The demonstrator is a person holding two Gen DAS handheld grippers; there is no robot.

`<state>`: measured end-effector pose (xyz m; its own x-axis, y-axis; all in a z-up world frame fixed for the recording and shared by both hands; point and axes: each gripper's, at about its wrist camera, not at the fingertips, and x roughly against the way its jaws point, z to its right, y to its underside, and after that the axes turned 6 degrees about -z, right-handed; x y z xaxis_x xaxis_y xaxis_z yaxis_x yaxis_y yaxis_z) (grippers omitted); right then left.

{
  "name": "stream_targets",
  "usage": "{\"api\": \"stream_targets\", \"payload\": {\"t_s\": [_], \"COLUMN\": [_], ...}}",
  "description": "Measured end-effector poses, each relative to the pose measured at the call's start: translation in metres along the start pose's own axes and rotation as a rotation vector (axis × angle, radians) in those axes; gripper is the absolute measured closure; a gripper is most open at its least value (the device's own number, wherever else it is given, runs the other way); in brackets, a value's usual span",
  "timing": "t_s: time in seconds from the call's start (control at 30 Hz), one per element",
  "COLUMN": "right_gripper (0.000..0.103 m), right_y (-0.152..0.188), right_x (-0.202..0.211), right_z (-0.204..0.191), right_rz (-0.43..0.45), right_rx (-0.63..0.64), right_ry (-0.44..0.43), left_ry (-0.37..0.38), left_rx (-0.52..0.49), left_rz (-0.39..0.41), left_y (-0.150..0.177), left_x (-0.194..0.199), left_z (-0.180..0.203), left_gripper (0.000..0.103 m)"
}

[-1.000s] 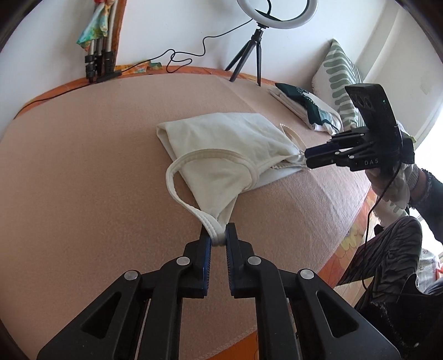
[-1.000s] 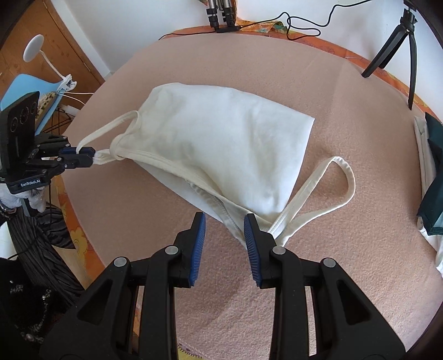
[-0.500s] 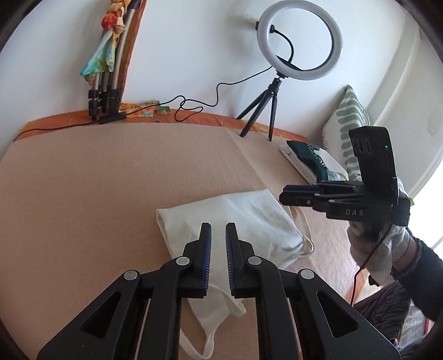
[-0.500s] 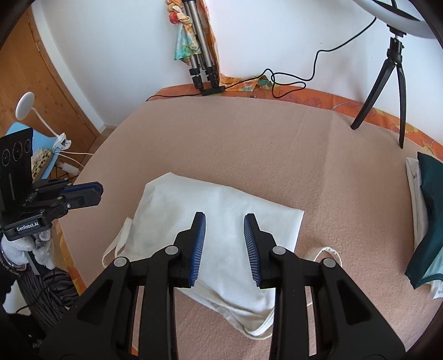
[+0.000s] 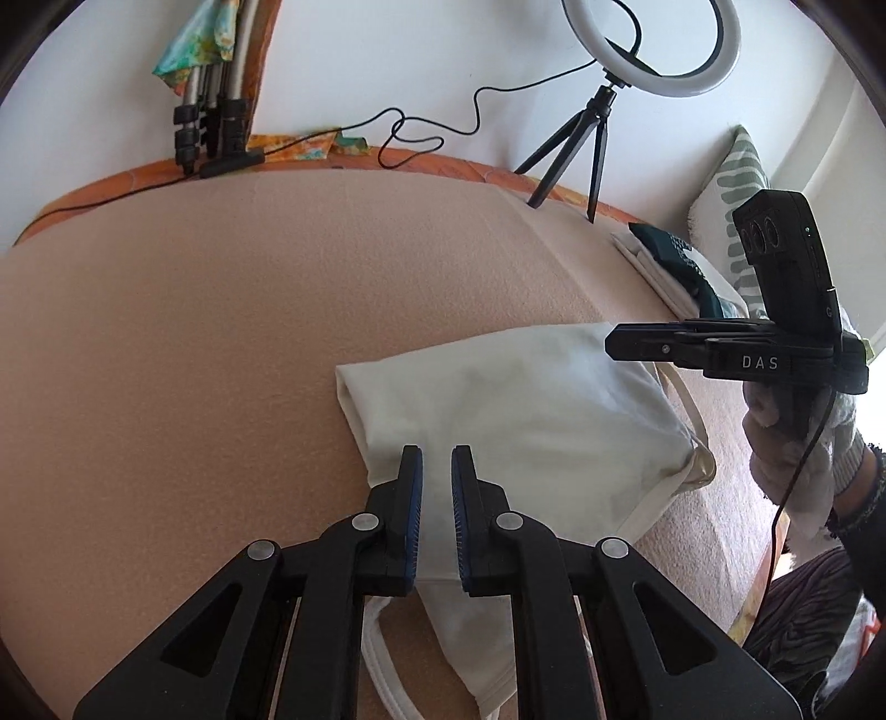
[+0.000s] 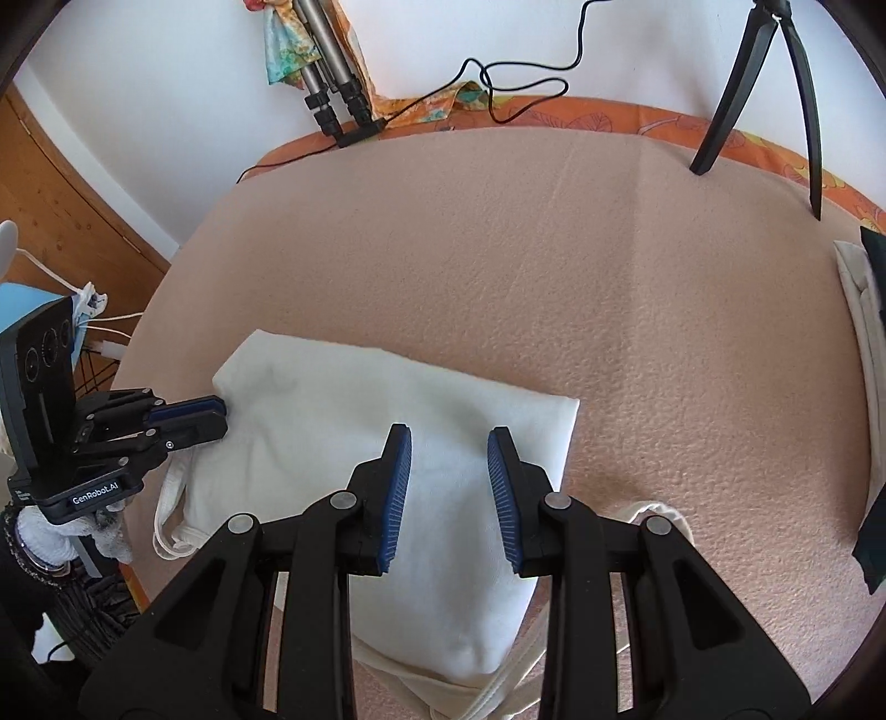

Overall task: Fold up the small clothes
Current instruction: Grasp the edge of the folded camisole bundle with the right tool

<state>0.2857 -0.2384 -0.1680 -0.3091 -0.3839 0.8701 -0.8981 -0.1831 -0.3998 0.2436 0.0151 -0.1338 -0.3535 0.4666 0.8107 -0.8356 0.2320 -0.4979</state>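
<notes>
Left gripper [image 5: 437, 465]: jaws a narrow gap apart, nothing between them, hanging over the near edge of the cream top [image 5: 515, 410]. Right gripper [image 6: 449, 443]: jaws spread wider, also empty, above the garment's middle. Top lies folded on the peach blanket [image 5: 194, 343] covering the bed, a strap loop [image 6: 166, 515] trailing out at its left side, another at the right. Beyond it: a stack of folded clothes [image 5: 673, 266] near a patterned pillow [image 5: 731, 205], and a ring light [image 5: 653, 47] on its tripod at the wall.
</notes>
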Motion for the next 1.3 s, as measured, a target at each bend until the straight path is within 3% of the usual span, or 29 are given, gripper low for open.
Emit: {"api": "stream_targets", "payload": {"t_s": [0.17,0.33,0.47,0.57,0.63,0.7,0.77,0.97,1.13,1.23,1.3], "right_gripper": [0.073,0.073,0.073,0.073,0.073,0.073,0.073,0.073,0.073,0.073,0.072], "right_y": [-0.015,-0.027,-0.033,-0.037,-0.034,-0.027,-0.016,0.037,0.084,0.103,0.109], "right_x": [0.006,-0.015,-0.037,-0.038,-0.023,-0.006,0.008,0.024,0.026,0.039,0.048], "right_z": [0.002,-0.027,-0.040,-0.021,-0.001,0.018,0.029,0.039,0.020,0.001,-0.006], "right_rz": [0.046,0.020,-0.025,-0.040,-0.013,0.005,0.000,-0.134,-0.250,-0.263,-0.235], "right_rx": [-0.042,0.054,0.113,0.051,-0.025,-0.074,-0.085,-0.039,0.035,0.111,0.135], "right_ry": [-0.088,-0.045,0.034,0.118,0.088,0.038,0.044,0.065,0.041,0.036,0.088], "left_ry": [0.016,-0.009,-0.102,-0.155,-0.141,-0.121,-0.088,0.042,0.048,0.042,0.036], "left_rx": [-0.035,-0.044,-0.011,0.035,0.053,0.036,0.001,-0.133,-0.216,-0.233,-0.247], "left_rz": [0.052,0.033,-0.013,-0.004,0.020,0.044,0.059,0.009,-0.051,-0.083,-0.095], "left_y": [-0.019,-0.031,-0.028,-0.025,-0.021,-0.017,-0.014,0.001,0.013,0.019,0.023], "left_x": [0.002,-0.022,-0.037,-0.026,-0.014,-0.001,0.008,0.007,-0.007,-0.009,-0.006], "left_z": [0.018,0.024,0.003,-0.017,-0.023,-0.020,-0.008,0.042,0.068,0.069,0.066], "left_gripper": [0.094,0.090,0.090,0.088,0.088,0.088,0.088,0.088,0.088,0.088,0.088]}}
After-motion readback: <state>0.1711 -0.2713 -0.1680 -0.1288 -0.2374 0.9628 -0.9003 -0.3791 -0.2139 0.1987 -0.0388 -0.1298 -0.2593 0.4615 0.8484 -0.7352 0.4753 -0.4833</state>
